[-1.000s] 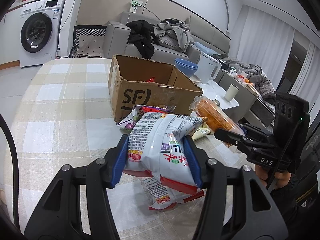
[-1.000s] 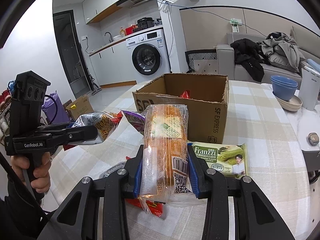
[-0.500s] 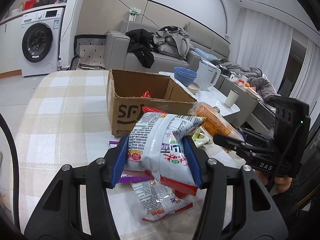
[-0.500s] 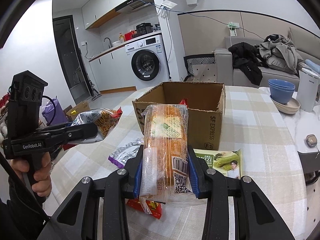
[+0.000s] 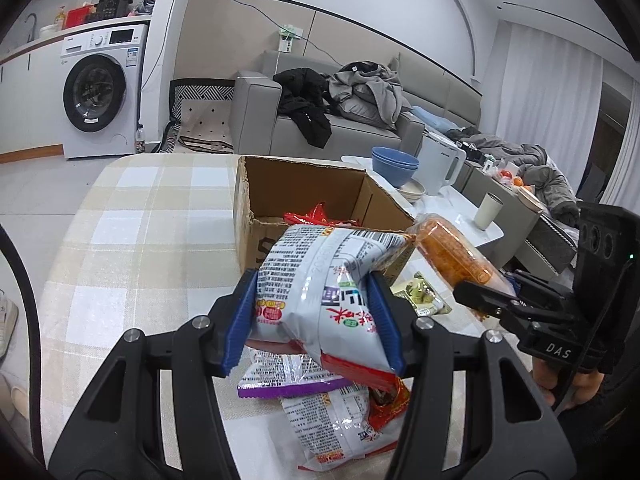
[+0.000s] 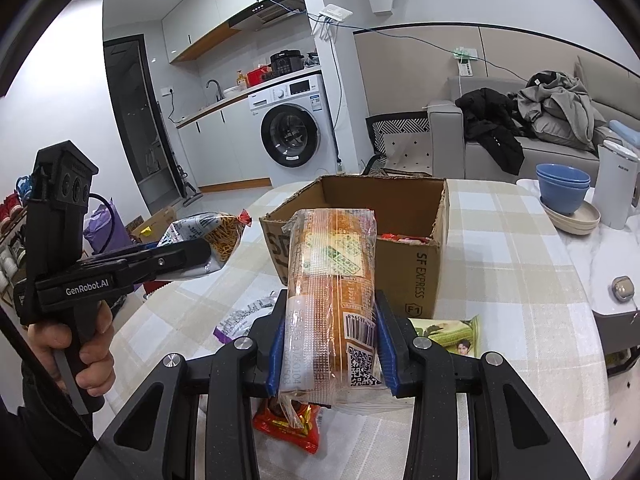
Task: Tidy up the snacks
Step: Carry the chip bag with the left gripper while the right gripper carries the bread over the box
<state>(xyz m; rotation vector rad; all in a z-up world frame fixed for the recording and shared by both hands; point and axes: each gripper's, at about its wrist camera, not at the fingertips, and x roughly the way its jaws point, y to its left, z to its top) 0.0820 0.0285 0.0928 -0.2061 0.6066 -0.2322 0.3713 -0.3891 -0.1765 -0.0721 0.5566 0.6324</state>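
The silver snack bag [image 5: 320, 288] has been lifted higher off the desk [image 5: 132, 248] by the left claw [image 5: 316, 320], which stays clenched on it, near the cardboard box [image 5: 304, 192]. The bread loaf pack [image 6: 332, 292] is gripped upright in the right claw [image 6: 330, 356], before the box's near wall.

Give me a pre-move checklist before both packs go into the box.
1. Left gripper shut on chip bag: ok.
2. Right gripper shut on bread pack: ok.
3. Cardboard box open on top: ok.
4. Room left in the box: cannot tell, red packets already inside.
5. Both packs lifted off the table: ok.
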